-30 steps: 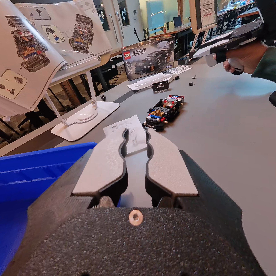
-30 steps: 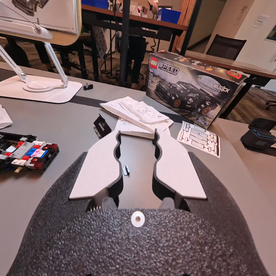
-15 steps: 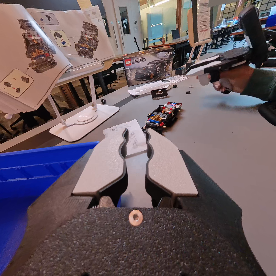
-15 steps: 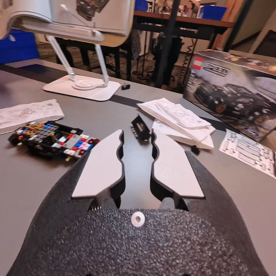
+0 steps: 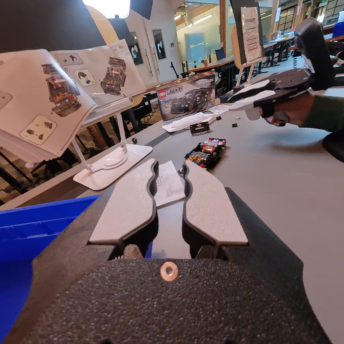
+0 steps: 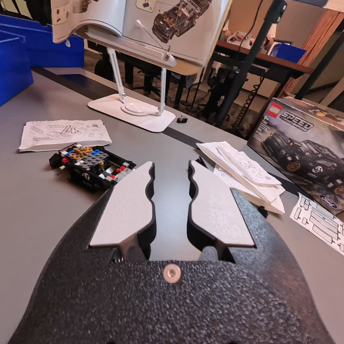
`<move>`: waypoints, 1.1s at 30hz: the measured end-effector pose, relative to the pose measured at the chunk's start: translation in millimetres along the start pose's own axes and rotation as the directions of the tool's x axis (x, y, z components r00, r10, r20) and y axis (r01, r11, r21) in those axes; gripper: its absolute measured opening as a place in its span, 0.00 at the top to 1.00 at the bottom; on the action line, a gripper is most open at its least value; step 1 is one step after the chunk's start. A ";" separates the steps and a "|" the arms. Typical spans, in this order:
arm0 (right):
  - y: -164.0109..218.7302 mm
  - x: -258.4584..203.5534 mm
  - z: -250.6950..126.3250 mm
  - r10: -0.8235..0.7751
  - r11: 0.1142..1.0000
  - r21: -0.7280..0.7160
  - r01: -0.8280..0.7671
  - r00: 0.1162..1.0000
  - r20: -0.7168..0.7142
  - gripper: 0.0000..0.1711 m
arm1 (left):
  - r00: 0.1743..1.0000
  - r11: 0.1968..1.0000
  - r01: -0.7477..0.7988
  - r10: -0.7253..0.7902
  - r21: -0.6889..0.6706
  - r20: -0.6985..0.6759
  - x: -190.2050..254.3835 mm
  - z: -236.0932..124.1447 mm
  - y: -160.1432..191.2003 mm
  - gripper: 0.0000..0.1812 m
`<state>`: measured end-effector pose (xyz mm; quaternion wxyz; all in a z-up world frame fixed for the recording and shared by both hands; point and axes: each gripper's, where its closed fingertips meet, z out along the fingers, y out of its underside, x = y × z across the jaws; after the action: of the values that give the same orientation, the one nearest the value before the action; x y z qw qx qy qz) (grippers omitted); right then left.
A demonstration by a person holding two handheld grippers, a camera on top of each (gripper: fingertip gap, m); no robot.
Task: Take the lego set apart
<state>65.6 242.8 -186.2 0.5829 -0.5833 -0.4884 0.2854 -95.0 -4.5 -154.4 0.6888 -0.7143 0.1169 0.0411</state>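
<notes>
one lego car (image 6: 91,167), two grippers (both agape)

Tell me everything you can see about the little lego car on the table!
The lego car is a half-taken-apart black chassis lying flat on the grey table, with no roof, so its insides show. Grey plates cover the middle, with blue, red, white and pink bricks, and a tan-gold cluster of pieces at one end. Small tan pegs stick out of its sides. It looks like hard shiny plastic. A white paper bag lies just behind it. Neither gripper touches it; in the left wrist view it sits at.
</notes>
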 end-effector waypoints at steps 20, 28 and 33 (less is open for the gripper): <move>-149.5 -70.8 125.9 -0.312 0.946 0.130 0.295 0.940 0.136 0.88 | 0.989 0.997 0.072 -0.067 -0.027 0.135 -70.6 -16.5 -66.3 0.87; -150.0 -47.1 236.8 -0.478 0.878 0.018 0.478 0.876 0.066 0.85 | 0.983 0.985 0.168 -0.163 -0.048 0.085 -104.0 -13.6 -85.4 0.87; -150.3 -50.9 256.7 -0.531 0.848 0.015 0.531 0.846 0.053 0.88 | 0.973 0.969 0.229 -0.227 -0.088 0.035 -99.9 7.6 -75.4 0.87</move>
<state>-220.1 276.3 -94.6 0.6252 -0.4177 -0.6465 0.1293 -174.1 15.8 -59.3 0.6569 -0.7532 0.0234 -0.0241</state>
